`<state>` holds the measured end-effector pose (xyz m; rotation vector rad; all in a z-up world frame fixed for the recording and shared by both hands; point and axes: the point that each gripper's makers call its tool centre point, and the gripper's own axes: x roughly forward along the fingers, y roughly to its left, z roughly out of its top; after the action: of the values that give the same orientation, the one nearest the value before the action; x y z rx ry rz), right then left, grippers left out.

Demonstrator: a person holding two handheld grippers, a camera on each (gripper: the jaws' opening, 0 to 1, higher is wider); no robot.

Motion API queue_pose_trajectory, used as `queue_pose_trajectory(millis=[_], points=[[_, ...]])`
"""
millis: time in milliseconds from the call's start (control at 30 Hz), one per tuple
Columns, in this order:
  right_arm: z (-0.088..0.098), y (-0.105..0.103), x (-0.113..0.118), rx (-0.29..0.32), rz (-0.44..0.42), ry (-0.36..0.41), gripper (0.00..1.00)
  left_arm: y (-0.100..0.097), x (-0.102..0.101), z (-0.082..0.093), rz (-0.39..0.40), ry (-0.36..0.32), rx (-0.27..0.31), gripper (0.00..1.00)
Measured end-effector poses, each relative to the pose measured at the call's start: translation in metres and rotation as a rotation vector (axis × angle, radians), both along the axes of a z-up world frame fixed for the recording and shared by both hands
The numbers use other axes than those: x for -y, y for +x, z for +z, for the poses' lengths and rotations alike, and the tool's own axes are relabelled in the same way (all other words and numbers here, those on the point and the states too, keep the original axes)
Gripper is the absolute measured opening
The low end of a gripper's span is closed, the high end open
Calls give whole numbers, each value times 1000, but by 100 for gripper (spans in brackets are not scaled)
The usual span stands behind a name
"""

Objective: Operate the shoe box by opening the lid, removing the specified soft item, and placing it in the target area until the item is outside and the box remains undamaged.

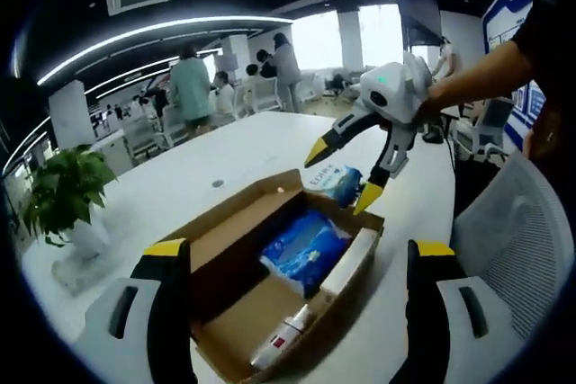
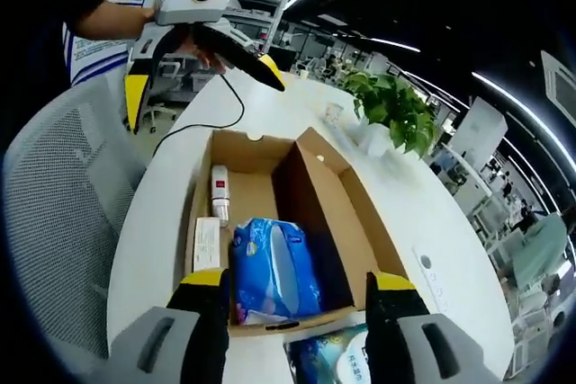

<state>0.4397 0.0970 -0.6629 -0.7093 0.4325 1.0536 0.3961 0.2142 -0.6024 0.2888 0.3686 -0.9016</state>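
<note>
The cardboard shoe box (image 1: 236, 222) (image 2: 263, 145) stands open on the white table, its lid flap folded out to one side. Inside lies a soft blue pack (image 1: 302, 249) (image 2: 274, 269), next to a slim white carton (image 1: 353, 263) (image 2: 207, 245) and a small white tube (image 1: 284, 334) (image 2: 219, 192). A second blue pack (image 1: 339, 183) (image 2: 329, 353) rests on the table just outside one end of the box. My right gripper (image 1: 345, 174) (image 2: 299, 281) hangs open over that end. My left gripper (image 1: 299, 249) (image 2: 202, 83) is open above the opposite end. Neither holds anything.
A potted plant (image 1: 63, 191) (image 2: 392, 105) stands on the table beside the box. A grey mesh chair (image 1: 515, 233) (image 2: 63, 222) is pushed up to the table edge. A black cable (image 2: 216, 120) trails past the box. People stand in the office behind (image 1: 191, 87).
</note>
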Motion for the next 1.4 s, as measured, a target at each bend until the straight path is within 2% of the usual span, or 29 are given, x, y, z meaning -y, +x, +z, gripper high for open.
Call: queue_pose_trajectory(millis=[400,667,767,1033,1400], points=[[-12,2,-9,9,-1,-19,48,-22,-35,-11,94,-31,-17,99],[-20,5,-16,25,1,-38,37,-32,-58,-16,156,-43,-22,99],[-25,8,-16,42,-5,-69,33,-39,-62,-19,170,-47,-31,99],[-39,19,-18,45,-37,-94,23,-60,-71,-30,188,-43,-52,99],[-55,28,-26,38,-55,-113,11,-85,-70,-41,221,-76,-72,99]])
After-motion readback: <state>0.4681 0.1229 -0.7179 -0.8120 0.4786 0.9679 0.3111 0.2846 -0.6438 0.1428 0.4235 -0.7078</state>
